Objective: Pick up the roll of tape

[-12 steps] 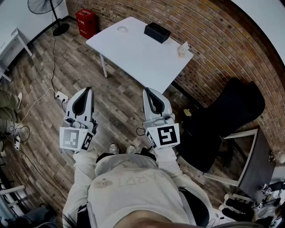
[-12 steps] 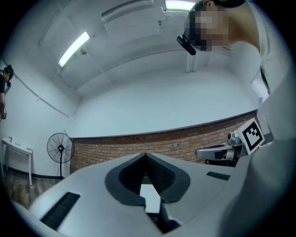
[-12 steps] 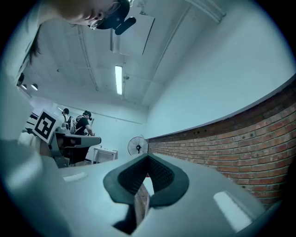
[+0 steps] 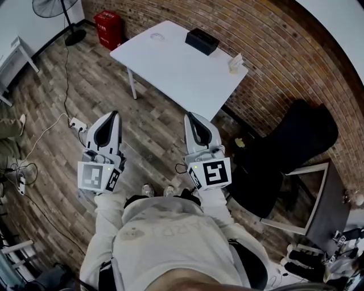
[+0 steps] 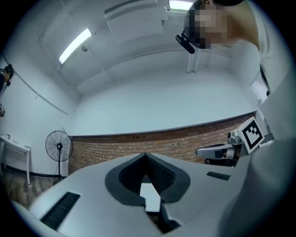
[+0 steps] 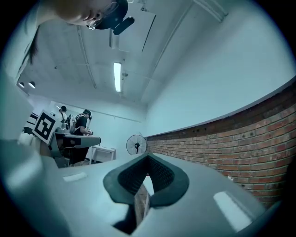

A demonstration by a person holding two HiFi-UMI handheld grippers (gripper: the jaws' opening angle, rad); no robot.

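Observation:
The roll of tape is a small pale ring lying near the far left corner of the white table, well ahead of both grippers. In the head view my left gripper and right gripper are held side by side over the wooden floor, short of the table and pointing toward it. The left gripper has its jaws together with nothing between them. The right gripper is shut and empty too. Neither gripper view shows the tape; both look up at walls and ceiling.
A black box and a small pale object sit on the table. A brick wall runs behind it. A black chair stands to the right, a red crate and fan far left, a power strip with cables on the floor.

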